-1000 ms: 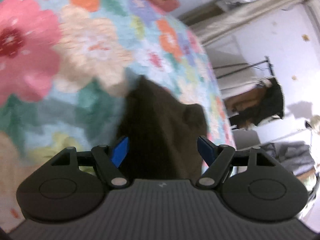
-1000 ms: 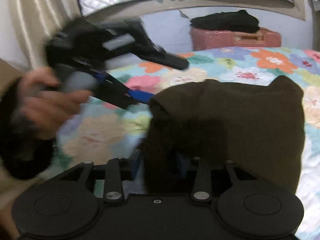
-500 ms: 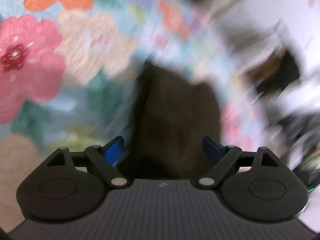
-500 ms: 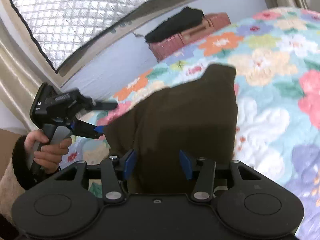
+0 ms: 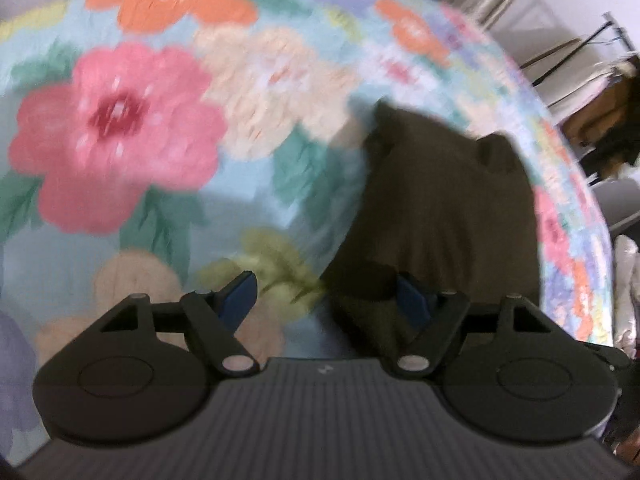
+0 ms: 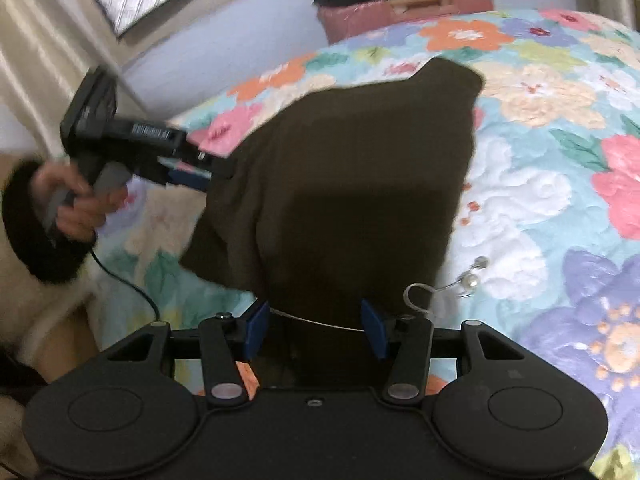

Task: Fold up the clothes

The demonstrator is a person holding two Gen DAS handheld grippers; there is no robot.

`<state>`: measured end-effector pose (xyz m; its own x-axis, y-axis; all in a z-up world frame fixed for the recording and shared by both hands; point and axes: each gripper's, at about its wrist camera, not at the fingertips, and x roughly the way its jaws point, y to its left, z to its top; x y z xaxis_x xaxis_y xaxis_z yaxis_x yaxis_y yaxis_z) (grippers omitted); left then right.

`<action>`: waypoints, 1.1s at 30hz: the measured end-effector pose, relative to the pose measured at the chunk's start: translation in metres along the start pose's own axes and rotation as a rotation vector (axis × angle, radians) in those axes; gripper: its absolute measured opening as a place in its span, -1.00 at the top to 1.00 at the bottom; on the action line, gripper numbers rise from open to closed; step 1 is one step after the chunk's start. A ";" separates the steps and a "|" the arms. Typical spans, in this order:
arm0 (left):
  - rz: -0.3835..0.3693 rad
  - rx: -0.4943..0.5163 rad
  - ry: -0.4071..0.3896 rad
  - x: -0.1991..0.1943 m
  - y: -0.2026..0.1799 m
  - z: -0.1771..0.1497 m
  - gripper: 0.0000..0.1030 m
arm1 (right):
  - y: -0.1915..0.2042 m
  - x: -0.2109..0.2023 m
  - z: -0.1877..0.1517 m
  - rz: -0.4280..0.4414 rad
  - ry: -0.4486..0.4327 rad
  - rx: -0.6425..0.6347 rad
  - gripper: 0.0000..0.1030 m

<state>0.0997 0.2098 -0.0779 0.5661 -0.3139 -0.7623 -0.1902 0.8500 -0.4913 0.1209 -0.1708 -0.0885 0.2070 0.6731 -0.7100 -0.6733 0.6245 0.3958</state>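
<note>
A dark brown garment [image 6: 352,168] lies folded on the floral bedspread [image 6: 540,140]. In the left wrist view the garment [image 5: 448,216] lies ahead and to the right, its near corner over my right blue pad. My left gripper [image 5: 326,300] is open; in the right wrist view it [image 6: 196,176] sits at the garment's left edge. My right gripper [image 6: 316,326] is open, its pads either side of the garment's near edge, where a thin wire hanger [image 6: 420,292] shows.
A pink case [image 6: 404,8] with black clothes on top stands at the bed's far end. Curtains [image 6: 36,64] hang to the left. A clothes rack [image 5: 592,64] stands beyond the bed's right side. A beaded hook [image 6: 472,276] lies on the bedspread.
My right gripper has opened and released the garment, which now lies flat. My left gripper moved in to the garment's left edge, staying open.
</note>
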 end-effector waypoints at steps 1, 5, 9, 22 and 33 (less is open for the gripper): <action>-0.033 0.003 -0.022 -0.004 -0.002 0.002 -0.47 | -0.006 -0.006 0.004 0.007 -0.031 0.031 -0.11; -0.179 0.003 -0.081 -0.006 -0.006 0.006 -0.55 | -0.034 -0.022 0.017 -0.011 -0.153 0.172 -0.32; -0.208 0.044 -0.001 0.027 -0.016 0.012 -0.61 | -0.061 -0.013 0.023 -0.002 -0.180 0.280 -0.32; -0.335 0.054 -0.029 0.062 -0.027 0.014 0.33 | -0.084 0.054 0.059 0.105 -0.155 0.302 0.12; -0.384 0.108 -0.135 0.028 -0.050 0.026 0.35 | -0.029 -0.001 0.073 0.001 -0.355 -0.067 0.37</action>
<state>0.1460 0.1696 -0.0638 0.6810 -0.5641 -0.4669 0.1362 0.7240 -0.6762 0.1920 -0.1606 -0.0573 0.4319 0.7767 -0.4585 -0.7165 0.6042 0.3487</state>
